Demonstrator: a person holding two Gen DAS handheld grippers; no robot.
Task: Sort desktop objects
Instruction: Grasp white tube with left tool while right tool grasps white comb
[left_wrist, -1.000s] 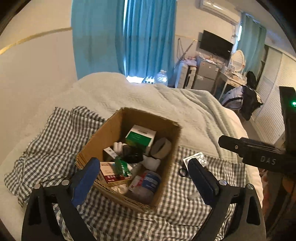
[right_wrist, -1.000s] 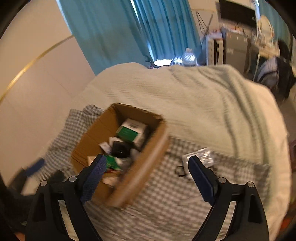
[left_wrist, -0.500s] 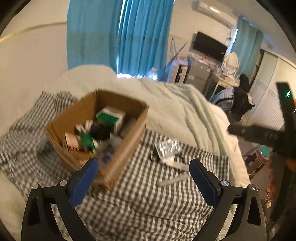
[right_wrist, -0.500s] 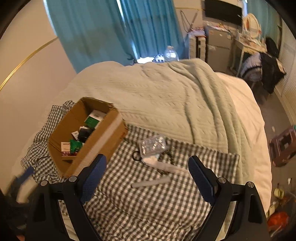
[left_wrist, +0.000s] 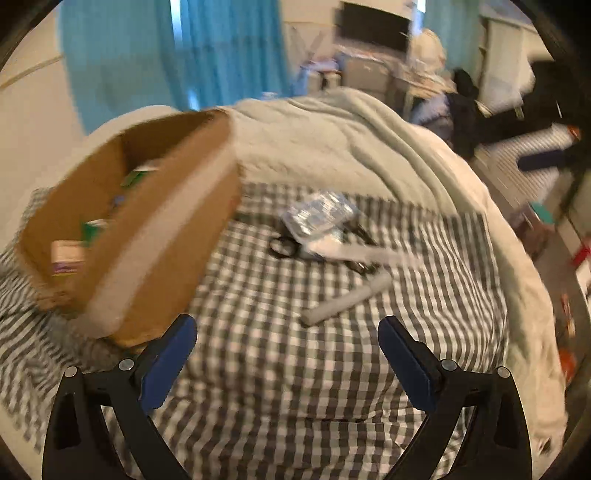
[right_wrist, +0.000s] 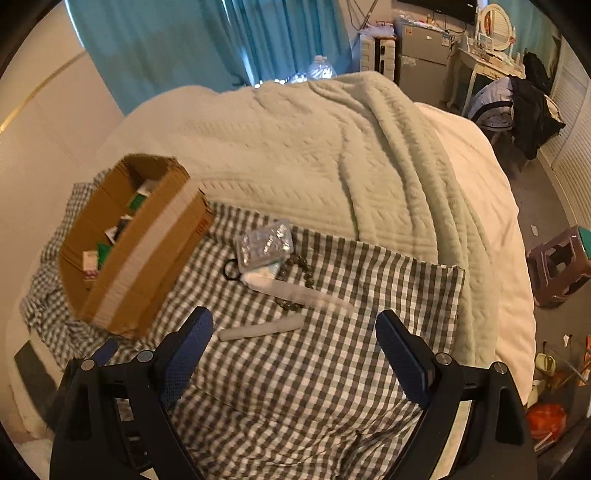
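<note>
**Tongs spread, both empty, over the checked cloth**

Left tongs: spread wide, nothing between the pads, hanging over the cloth. Right tongs: same, spread and empty, angled down at the cloth.

Layout on the bed:
- Box, open-top cardboard, sits on the cloth's left part. Small packs inside, green and white ones visible; details too blurred in the left view. Pale tape strip runs down its near wall.
- Loose items lie in a cluster on the cloth right of the box, apart from it.
- Blister pack, silvery, at the far end of the cluster. It lies on a white packet.
- Black ring just left of the pack, partly under it.
- Bead string, dark, curls beside the packet.
- Clear tube lies slantwise across the beads.
- White stick nearest the tongs, lying flat, apart from the rest. In the left view the stick sits between the tong tips and the pack, no contact.

Pale green blanket covers the bed beyond the cloth. Left view is motion-blurred.
</note>
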